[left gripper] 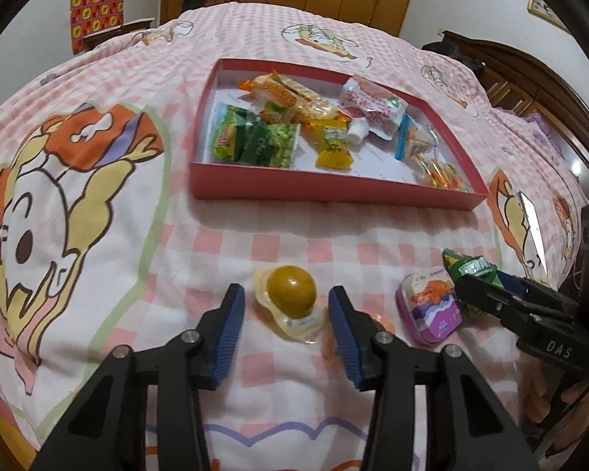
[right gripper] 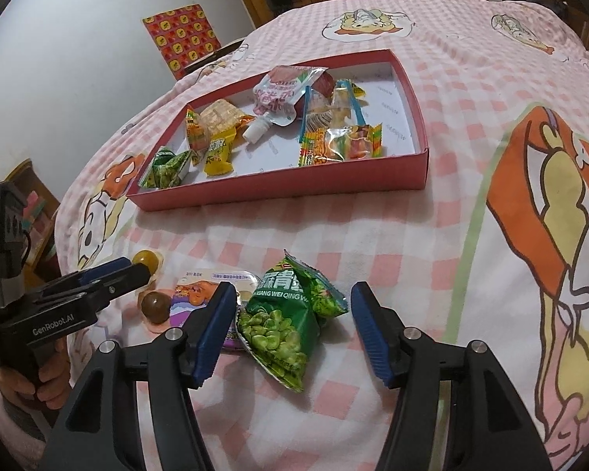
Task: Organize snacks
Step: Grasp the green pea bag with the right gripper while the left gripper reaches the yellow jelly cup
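While most of the snacks already lie gathered in the red box [left gripper: 326, 190] further up the bed [left gripper: 216, 243], a few are loose on the checked bedcover nearer its front edge, which I judge are what is left to collect. I hold my left gripper [left gripper: 286, 316] low with its fingers [left gripper: 231, 310] spread either side of the yellow jelly cup [left gripper: 290, 289], which sits between them, untouched on both sides, so closing should take it. My right gripper [right gripper: 290, 324] is likewise open, its fingers [right gripper: 367, 314] straddling the green pea packet [right gripper: 284, 327]; the packet lies crumpled on the bedcover, closer to one finger than the other, partly over a small purple tub [left gripper: 432, 306] that lies just beside it. A brown jelly cup [right gripper: 155, 306] rests near the tub on the left gripper's side. Both grippers point toward the box, so a lift and a forward carry would bring each snack over its near wall.
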A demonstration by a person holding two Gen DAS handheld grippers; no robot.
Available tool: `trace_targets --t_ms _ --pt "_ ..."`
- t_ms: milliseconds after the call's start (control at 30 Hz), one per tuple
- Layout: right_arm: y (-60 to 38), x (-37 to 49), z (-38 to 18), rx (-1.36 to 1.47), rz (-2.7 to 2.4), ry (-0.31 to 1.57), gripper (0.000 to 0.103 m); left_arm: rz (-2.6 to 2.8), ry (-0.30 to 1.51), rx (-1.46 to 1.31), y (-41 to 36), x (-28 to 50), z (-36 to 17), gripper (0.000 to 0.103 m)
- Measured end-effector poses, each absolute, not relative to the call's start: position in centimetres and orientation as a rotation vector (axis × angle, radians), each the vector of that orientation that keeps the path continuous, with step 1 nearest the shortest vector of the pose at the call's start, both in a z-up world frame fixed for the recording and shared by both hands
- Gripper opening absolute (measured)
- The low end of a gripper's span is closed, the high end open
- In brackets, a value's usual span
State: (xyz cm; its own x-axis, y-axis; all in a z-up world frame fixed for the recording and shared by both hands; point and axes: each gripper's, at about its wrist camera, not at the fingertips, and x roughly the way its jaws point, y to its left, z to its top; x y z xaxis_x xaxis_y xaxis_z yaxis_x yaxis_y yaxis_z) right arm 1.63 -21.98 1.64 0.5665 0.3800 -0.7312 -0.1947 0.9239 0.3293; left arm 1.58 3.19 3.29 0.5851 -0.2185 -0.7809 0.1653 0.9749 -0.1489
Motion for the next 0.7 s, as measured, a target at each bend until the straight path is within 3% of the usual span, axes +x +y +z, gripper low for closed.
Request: trace_targets --t_ms 200,700 --pt "-21.85 1.76 1.40 0.216 0.338 0.908 0.062 -0.229 0.901 -0.038 2.72 1.48 3.13 0.032" --pt "-21.91 1.56 1.69 0.214 0.337 0.896 0.046 -0.258 0.892 -0.057 2.79 1.17 3.91 0.031"
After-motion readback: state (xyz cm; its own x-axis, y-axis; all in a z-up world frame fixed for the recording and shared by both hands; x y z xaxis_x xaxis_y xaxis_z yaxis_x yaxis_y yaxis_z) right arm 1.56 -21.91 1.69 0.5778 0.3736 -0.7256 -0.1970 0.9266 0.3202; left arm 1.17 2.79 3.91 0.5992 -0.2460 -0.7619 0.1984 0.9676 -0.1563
